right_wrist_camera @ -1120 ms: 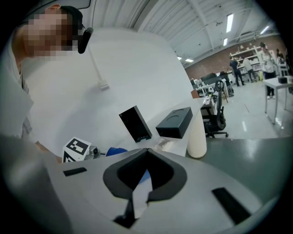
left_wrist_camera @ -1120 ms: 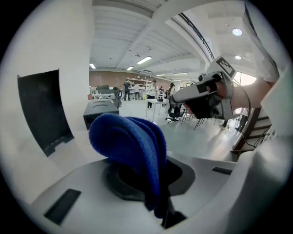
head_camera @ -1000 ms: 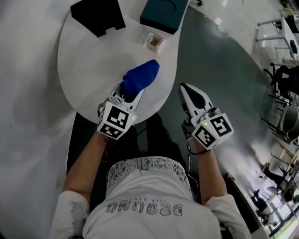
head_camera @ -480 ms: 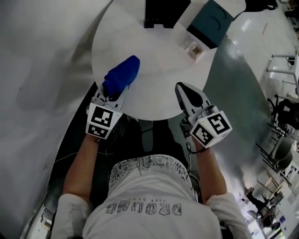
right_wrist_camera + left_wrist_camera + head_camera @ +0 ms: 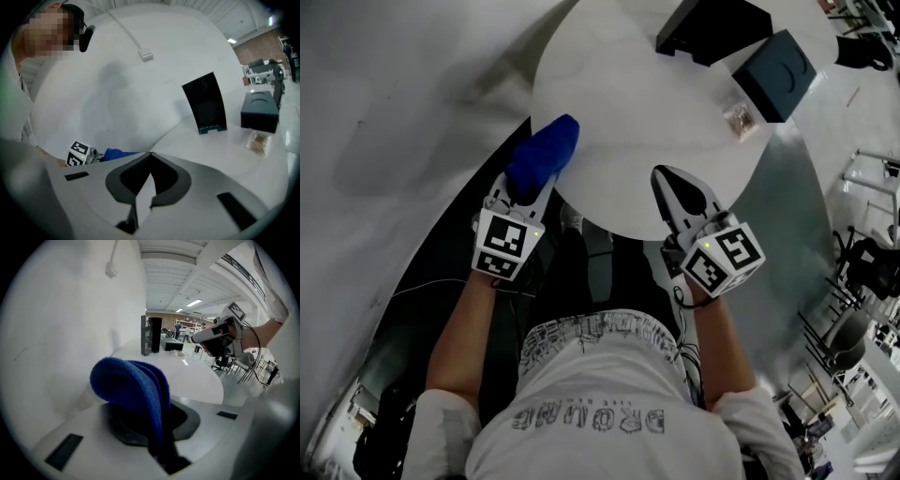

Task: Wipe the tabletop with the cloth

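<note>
Two hand-held grippers at the near rim of a round white bench. The left gripper is clamped on a blue cloth, which bulges forward from its jaws in a folded wad and sits at the bench's near-left edge, partly past the rim. Whether the cloth presses on the bench surface cannot be told. The right gripper hangs over the bench's near edge with its jaws together and nothing between them.

At the far side of the bench stand a black stand and a dark box, with a small packet just nearer than the box.

Judged step: the cloth is gripped and brought to the bench rim, so wiping is about to start or one stroke has reached the edge. The next move calls for lowering the wad flat onto the bench and sweeping it inward across the bare middle. It should stop short of the far-side things, or the idle right gripper should shift them first.
</note>
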{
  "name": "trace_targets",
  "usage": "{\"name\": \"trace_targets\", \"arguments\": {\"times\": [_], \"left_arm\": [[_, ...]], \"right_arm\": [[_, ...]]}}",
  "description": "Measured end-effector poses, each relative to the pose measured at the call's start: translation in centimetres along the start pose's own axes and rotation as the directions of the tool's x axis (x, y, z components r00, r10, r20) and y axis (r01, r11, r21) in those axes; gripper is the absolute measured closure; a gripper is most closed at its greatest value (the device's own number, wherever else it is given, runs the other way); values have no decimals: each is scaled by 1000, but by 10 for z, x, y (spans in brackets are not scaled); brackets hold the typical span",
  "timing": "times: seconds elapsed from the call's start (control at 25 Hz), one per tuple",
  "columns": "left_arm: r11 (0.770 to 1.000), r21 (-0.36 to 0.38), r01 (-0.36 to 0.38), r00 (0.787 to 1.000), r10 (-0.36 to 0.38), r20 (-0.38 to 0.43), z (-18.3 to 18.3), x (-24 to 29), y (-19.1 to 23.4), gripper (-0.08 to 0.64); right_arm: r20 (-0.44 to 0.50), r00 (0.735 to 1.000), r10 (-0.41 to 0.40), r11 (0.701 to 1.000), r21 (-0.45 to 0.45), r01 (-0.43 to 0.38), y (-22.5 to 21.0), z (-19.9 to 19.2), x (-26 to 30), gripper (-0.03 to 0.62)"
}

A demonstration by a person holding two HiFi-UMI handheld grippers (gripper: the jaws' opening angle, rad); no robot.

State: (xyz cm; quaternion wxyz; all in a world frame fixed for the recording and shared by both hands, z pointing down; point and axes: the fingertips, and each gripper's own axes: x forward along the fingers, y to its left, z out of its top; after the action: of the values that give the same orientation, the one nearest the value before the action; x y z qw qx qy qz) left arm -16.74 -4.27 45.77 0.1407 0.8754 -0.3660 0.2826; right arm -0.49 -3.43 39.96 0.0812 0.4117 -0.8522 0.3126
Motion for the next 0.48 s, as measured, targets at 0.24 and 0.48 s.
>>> {"name": "trace_targets", "arguments": {"times": [0.24, 0.48], "left_arm": [[999, -27, 31, 997, -33, -75, -45, 13, -8, 489], [998, -30, 55, 994, -58, -92, -59, 27, -14, 491]], "right_arm": [[-28, 1000, 0, 1000, -7, 0, 3, -10, 7, 584], [-39, 999, -20, 1000, 6, 20, -5, -18, 4, 584]]}}
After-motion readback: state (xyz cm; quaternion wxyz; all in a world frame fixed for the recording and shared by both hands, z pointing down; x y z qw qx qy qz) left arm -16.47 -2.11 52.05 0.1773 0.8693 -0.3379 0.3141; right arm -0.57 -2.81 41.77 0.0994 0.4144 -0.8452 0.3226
